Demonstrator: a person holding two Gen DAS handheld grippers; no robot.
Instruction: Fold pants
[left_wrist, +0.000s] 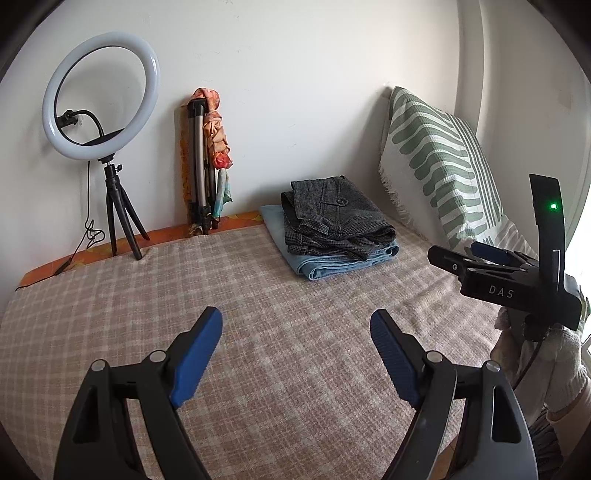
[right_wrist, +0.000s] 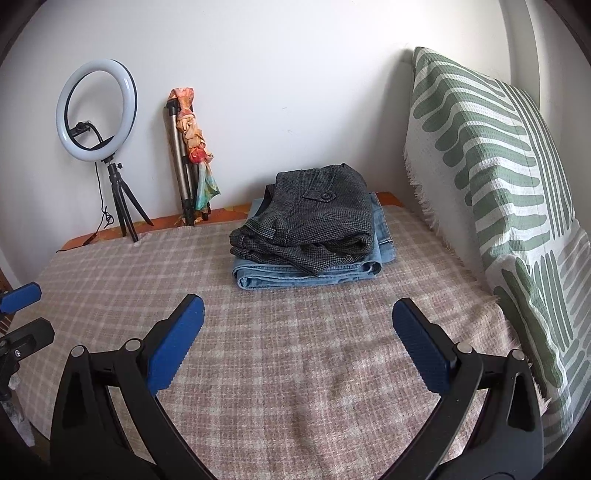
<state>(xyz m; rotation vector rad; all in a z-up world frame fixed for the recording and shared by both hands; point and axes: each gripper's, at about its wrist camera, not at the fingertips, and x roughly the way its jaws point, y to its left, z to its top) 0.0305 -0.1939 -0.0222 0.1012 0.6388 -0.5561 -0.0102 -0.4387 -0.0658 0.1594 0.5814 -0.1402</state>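
Folded dark grey checked pants (left_wrist: 338, 218) (right_wrist: 310, 225) lie on top of folded light blue jeans (left_wrist: 343, 260) (right_wrist: 310, 275) at the far side of a bed with a beige checked blanket (left_wrist: 258, 295) (right_wrist: 295, 350). My left gripper (left_wrist: 295, 336) is open and empty, held above the blanket well short of the stack. My right gripper (right_wrist: 297, 325) is open and empty, also short of the stack. The right gripper also shows in the left wrist view (left_wrist: 465, 258) at the right edge. The left gripper's fingers (right_wrist: 22, 295) show at the left edge of the right wrist view.
A ring light on a small tripod (left_wrist: 101, 96) (right_wrist: 96, 110) stands at the far left by the wall. A folded tripod with a colourful scarf (left_wrist: 207, 155) (right_wrist: 188, 155) leans on the wall. A green-and-white patterned pillow (left_wrist: 443, 166) (right_wrist: 498, 184) stands at the right.
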